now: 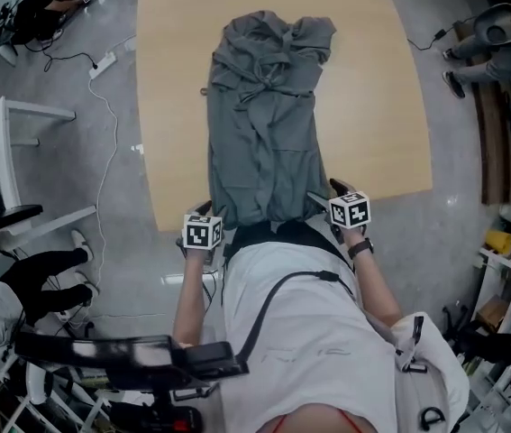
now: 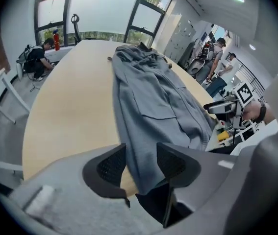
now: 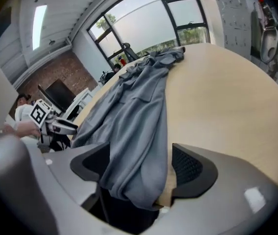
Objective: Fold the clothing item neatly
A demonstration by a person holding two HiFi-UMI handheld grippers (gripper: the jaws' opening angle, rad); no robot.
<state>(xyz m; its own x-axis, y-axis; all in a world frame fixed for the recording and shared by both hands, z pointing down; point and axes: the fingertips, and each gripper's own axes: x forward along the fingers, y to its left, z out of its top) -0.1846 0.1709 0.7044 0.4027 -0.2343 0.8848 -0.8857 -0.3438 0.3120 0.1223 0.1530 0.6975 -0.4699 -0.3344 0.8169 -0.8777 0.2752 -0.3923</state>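
Note:
A grey garment (image 1: 264, 124) lies lengthwise on the tan table (image 1: 174, 79), bunched at the far end, its near hem hanging over the near edge. My left gripper (image 1: 208, 211) sits at the hem's left corner. In the left gripper view, the cloth (image 2: 153, 102) hangs between the left gripper's (image 2: 141, 163) parted pads, which do not squeeze it. My right gripper (image 1: 327, 195) is at the right corner. In the right gripper view, the fold of cloth (image 3: 139, 111) hangs loose inside the wide right gripper (image 3: 139, 165), with a gap beside the right pad (image 3: 188, 168).
The table's near edge runs just in front of both grippers. On the floor at left lie a white power strip (image 1: 104, 62) and cable, with a white shelf frame (image 1: 3, 124) nearby. People sit at the far left (image 1: 43, 3) and far right (image 1: 498, 48).

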